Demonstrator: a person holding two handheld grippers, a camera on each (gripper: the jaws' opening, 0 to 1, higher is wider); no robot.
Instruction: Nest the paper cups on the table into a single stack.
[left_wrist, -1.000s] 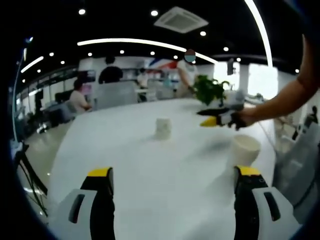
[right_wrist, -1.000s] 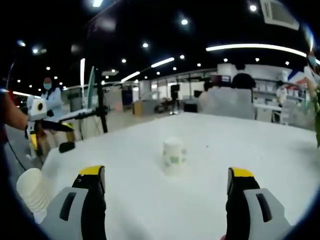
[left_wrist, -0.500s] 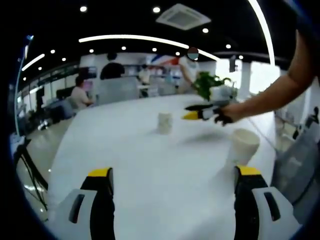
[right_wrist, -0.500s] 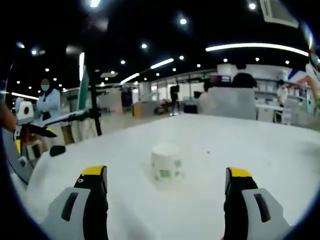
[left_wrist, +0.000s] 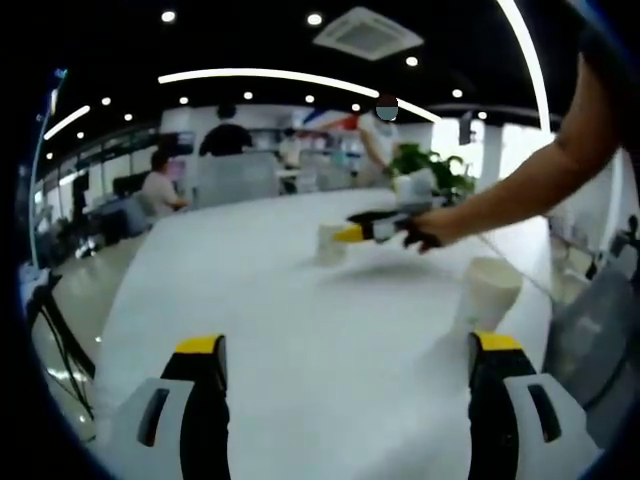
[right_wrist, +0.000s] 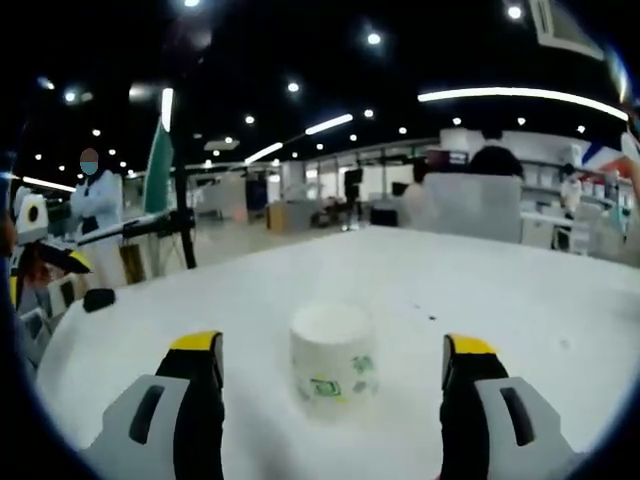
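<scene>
A lone white paper cup with a green print stands on the white table, level with the tips of my right gripper. That gripper is open, one jaw on each side of the cup and neither touching it. In the left gripper view the same cup sits mid-table, and the right gripper comes in from the right on a person's arm, its tips at the cup. A stack of white cups stands near the right jaw of my left gripper, which is open over bare table.
A potted plant stands at the table's far end. People sit and stand at desks behind it. A dark stand rises beyond the table's left edge, and a grey chair is by the near right edge.
The right gripper has moved forward to the lone cup, which now lies between its open jaws. The left gripper has stayed put.
</scene>
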